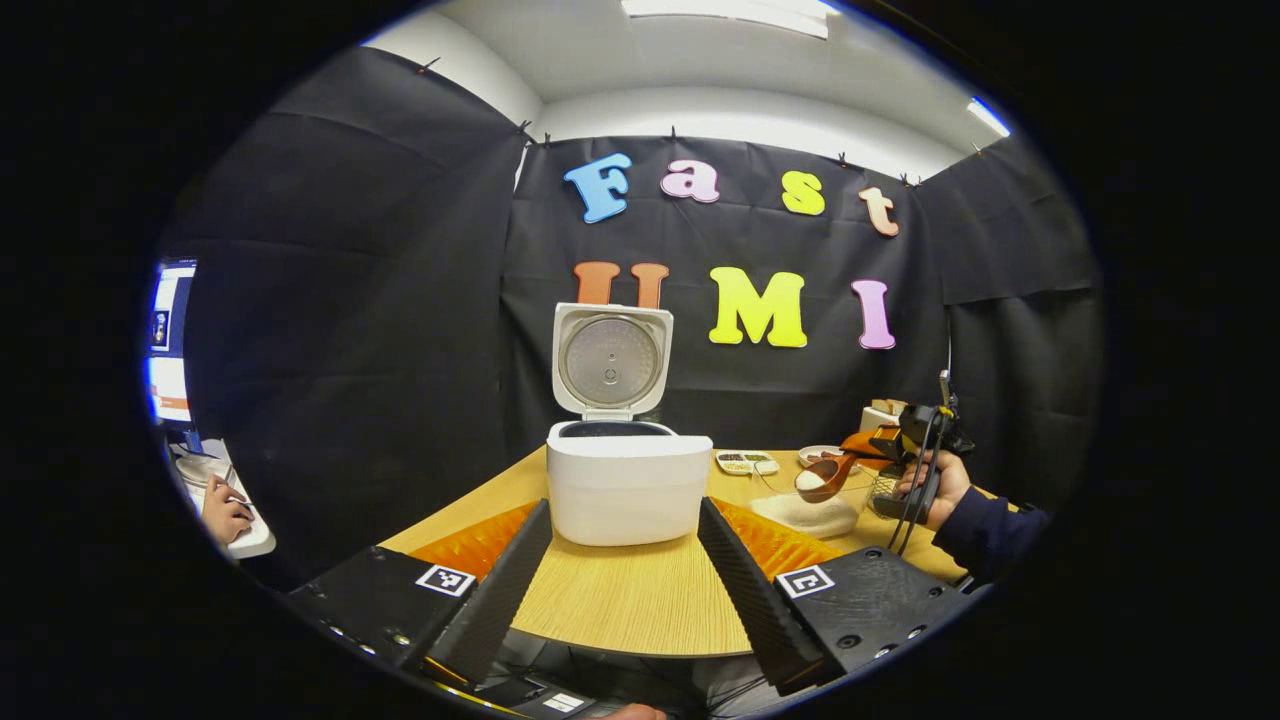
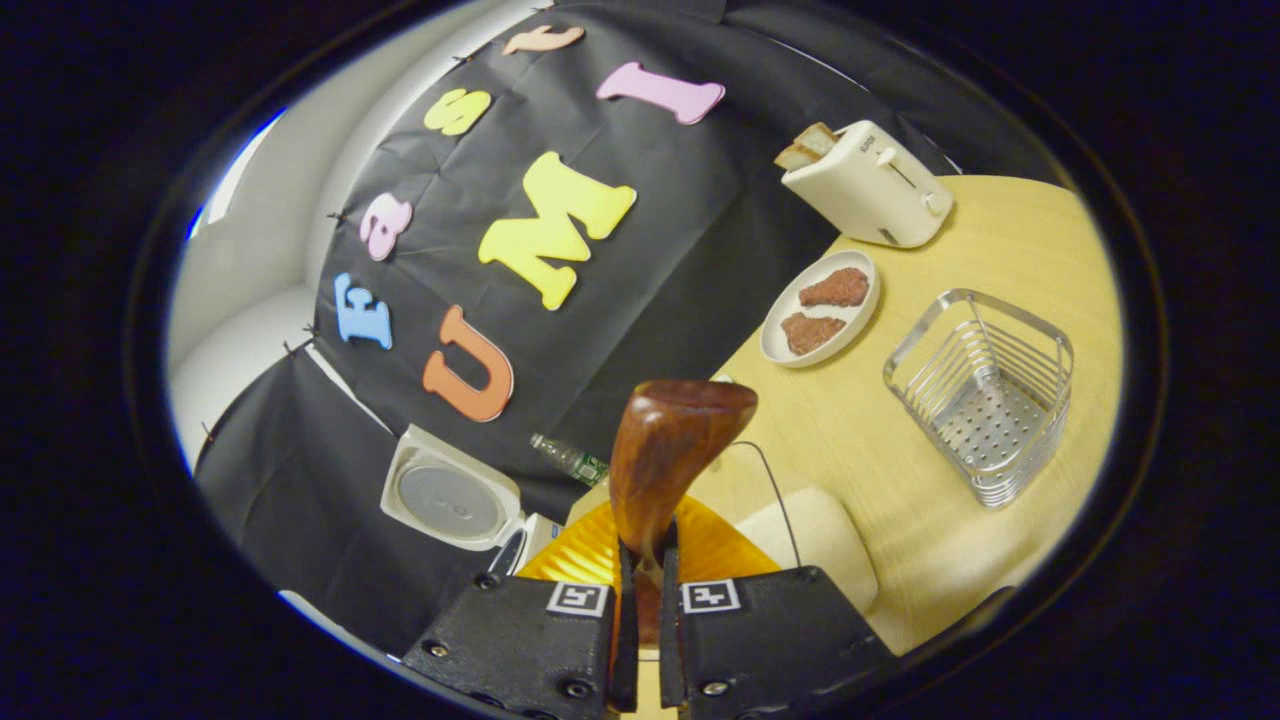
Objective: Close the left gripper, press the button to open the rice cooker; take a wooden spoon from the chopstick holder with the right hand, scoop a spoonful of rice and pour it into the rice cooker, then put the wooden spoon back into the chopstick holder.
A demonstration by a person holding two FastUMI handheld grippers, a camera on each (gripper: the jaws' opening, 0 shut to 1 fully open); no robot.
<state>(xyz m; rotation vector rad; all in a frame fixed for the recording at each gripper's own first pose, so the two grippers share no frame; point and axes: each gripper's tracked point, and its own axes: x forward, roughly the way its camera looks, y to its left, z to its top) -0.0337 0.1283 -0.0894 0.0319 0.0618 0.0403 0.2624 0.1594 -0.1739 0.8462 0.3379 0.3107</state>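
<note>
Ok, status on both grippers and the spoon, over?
Left gripper open, idle before the open cooker. Right gripper shut on spoon, rice loaded, above the rice box. Nothing between spoon and cooker.

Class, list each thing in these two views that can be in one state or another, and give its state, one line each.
rice cooker: lid up, open
wooden spoon: held, rice in its bowl
chopstick holder: upright, empty
toaster: bread in the slots
plate: two brown pieces on it
left hand-held gripper: open
right hand-held gripper: shut on the wooden spoon
</note>
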